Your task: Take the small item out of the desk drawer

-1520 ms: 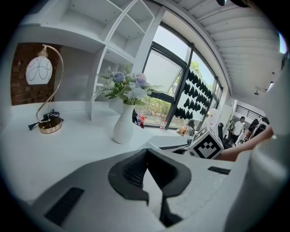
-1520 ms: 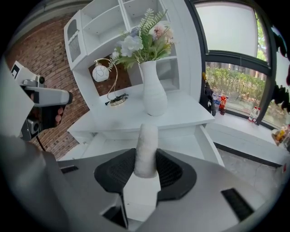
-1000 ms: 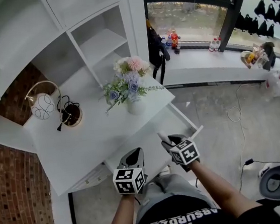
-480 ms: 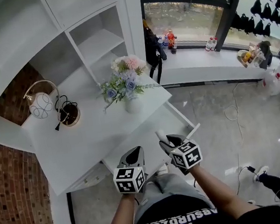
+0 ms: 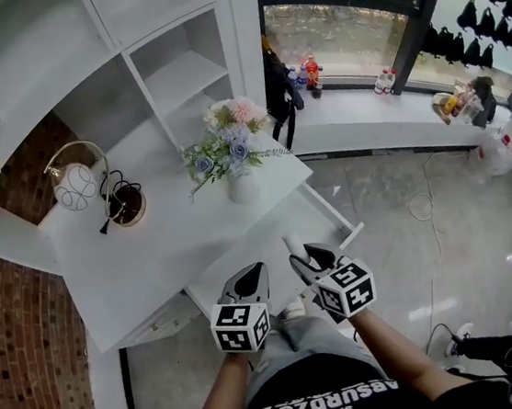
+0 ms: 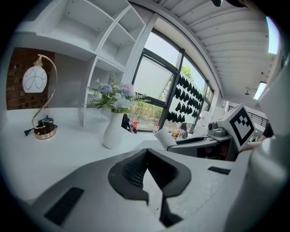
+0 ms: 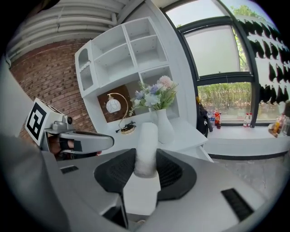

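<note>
- The right claw (image 5: 302,260) is squeezed on a small white roll (image 7: 146,144), a soft-looking short tube. Both dark pads press its sides.
- The roll sticks out past the tips of the claw. Seen from above, its long way points to about 11 o'clock.
- The white desk drawer (image 5: 345,235) is pulled open. It lies just past the right claw, at about 12 o'clock. I think the roll is already up out of it.
- The left claw (image 5: 256,270) is closed with nothing in it. Its tips touch each other.
- The left claw sits at 9 o'clock from the right claw, close by but not touching the roll.
- The flat white desk top (image 5: 141,250) lies at about 10 o'clock from the roll. A white vase (image 5: 243,187) of pink and blue flowers stands on it, well apart from the claws.
- The right claw is the one that has the roll, so the next move is its job.
</note>
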Tool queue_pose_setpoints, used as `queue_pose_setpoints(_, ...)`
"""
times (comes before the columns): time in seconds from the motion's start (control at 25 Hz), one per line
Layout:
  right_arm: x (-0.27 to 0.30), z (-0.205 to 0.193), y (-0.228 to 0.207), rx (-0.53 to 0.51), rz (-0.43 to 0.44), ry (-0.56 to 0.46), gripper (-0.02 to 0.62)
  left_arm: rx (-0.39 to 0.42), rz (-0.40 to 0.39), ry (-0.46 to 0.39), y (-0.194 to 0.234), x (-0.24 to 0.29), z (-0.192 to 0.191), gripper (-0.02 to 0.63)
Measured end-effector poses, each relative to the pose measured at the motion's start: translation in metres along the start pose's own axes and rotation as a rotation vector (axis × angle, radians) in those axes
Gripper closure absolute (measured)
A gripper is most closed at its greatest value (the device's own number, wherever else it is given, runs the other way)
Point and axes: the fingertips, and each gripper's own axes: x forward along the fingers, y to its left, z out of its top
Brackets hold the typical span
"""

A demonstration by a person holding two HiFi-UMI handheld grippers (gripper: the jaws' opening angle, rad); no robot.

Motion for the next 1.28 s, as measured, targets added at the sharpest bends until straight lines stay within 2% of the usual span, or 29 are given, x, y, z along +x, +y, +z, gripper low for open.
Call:
queue_pose_setpoints(0.2,-0.011,0.013,0.016,-0.002,0.026,-0.042,0.46,0.0,-0.019,-0.011,-0.01,-0.005,0.002,0.6)
queue_pose_setpoints(0.48,-0.025,0.018,0.03,-0.001,0.016,-0.075,0.462,-0.009,-0.035,-0.021,-0.02,-0.013,0.0,0.6)
queue_pose_setpoints(1.28,-0.046,0.014,0.04,-0.003,0.002,-0.097,0.465,-0.007,-0.028,-0.029,-0.03,-0.03,-0.006,0.6)
